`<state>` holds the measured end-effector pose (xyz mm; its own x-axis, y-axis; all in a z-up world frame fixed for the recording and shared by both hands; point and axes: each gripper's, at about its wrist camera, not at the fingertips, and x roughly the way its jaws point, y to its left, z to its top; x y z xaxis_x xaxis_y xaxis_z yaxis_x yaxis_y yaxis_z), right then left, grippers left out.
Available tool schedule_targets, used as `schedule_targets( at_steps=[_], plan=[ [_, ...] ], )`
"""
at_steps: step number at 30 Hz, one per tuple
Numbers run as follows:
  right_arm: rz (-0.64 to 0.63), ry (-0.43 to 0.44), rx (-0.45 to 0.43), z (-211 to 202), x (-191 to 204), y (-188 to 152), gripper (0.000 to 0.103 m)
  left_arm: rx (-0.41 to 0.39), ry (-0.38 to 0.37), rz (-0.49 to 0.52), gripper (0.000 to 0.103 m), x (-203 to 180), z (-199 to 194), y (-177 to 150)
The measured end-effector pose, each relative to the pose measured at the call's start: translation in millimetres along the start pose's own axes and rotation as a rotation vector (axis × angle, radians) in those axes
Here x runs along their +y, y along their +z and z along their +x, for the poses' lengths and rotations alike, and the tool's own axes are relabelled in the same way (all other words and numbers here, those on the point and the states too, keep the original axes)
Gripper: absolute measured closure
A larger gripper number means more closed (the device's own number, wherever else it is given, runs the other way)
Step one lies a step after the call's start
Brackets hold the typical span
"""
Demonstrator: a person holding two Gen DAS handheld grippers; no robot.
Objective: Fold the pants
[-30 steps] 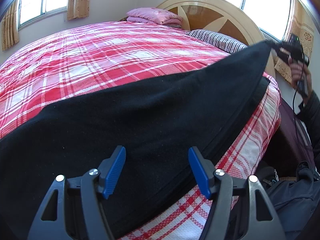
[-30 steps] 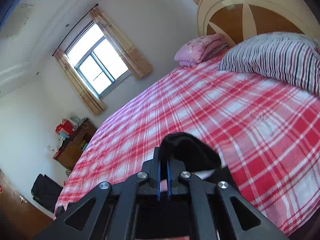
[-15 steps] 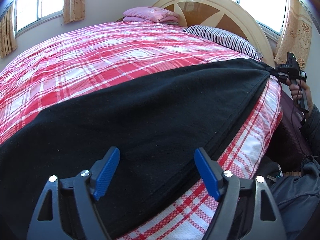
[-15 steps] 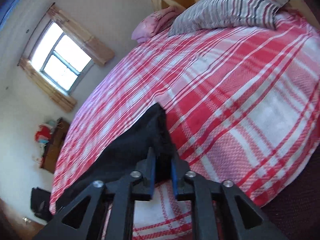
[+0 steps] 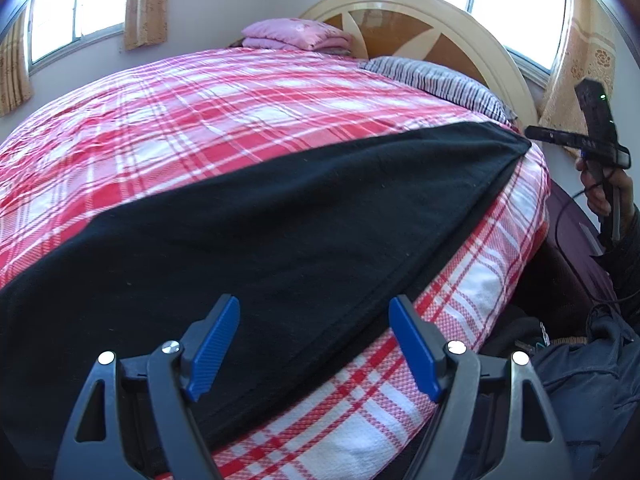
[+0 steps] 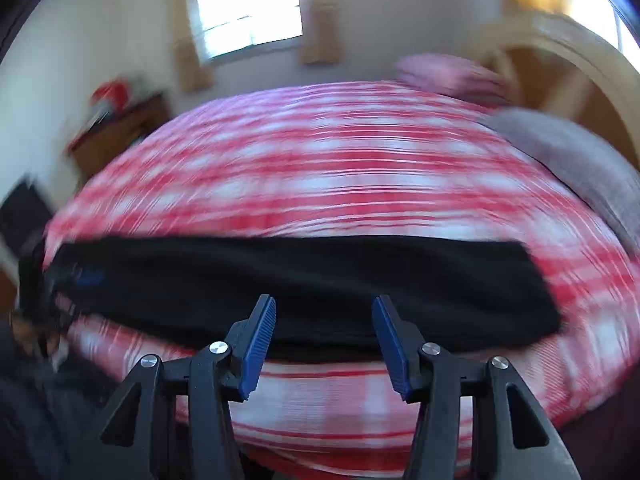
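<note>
The black pants (image 5: 280, 220) lie flat in a long band along the near edge of the red plaid bed (image 5: 240, 112). The left tongs (image 5: 314, 344) hang spread wide over one end, gripping nothing. The right tongs (image 6: 323, 344) gape empty above the other end, in a blurred view.

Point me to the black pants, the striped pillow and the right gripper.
black pants (image 5: 280, 224), left wrist view, middle of the cloth.
striped pillow (image 5: 436, 80), left wrist view, its top.
right gripper (image 6: 324, 340), right wrist view, between open jaws.
</note>
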<state>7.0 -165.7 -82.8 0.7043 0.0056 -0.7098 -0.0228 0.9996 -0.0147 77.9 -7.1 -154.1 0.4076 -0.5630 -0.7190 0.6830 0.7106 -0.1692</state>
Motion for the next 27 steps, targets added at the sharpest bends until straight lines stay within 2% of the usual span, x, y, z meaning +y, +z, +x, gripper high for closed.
schedule_targets(
  at_steps=[2,5,7,12,14,16,18,19,25,27],
  plan=[
    [-0.184,0.046,0.043,19.1,53.4,-5.2,0.05,0.009,0.0,0.0,0.023,-0.3,3.0,-2.0],
    [-0.336,0.068,0.119,46.9,97.1,-14.9,0.05,0.008,-0.002,-0.018,0.023,4.6,1.7,-3.6],
    [-0.415,0.05,0.153,60.2,118.3,-21.3,0.05,0.002,0.0,-0.031,0.023,7.9,-0.4,-3.0],
    [-0.491,-0.002,0.186,84.1,129.8,-27.9,0.052,-0.005,0.002,-0.059,0.023,15.3,-2.8,-3.4],
    [-0.527,-0.03,0.199,90.8,131.8,-30.6,0.062,-0.003,0.0,-0.063,0.023,15.7,-1.9,-3.4],
    [-0.549,-0.038,0.189,89.2,132.6,-31.6,0.067,-0.002,0.001,-0.063,0.023,15.6,-1.2,-3.5],
    [-0.555,-0.045,0.179,84.5,132.6,-31.0,0.082,-0.001,0.0,-0.062,0.023,16.2,-0.7,-4.0],
    [-0.557,-0.055,0.174,84.3,133.7,-30.0,0.098,0.0,0.0,-0.063,0.023,16.3,-0.3,-4.1],
    [-0.627,-0.041,0.146,62.2,143.0,-36.3,0.1,-0.006,-0.005,-0.071,0.023,20.4,-4.8,-3.6],
    [-0.646,-0.056,0.166,65.1,143.2,-42.4,0.1,-0.006,-0.018,-0.093,0.023,25.2,-4.7,-3.7]
  ],
)
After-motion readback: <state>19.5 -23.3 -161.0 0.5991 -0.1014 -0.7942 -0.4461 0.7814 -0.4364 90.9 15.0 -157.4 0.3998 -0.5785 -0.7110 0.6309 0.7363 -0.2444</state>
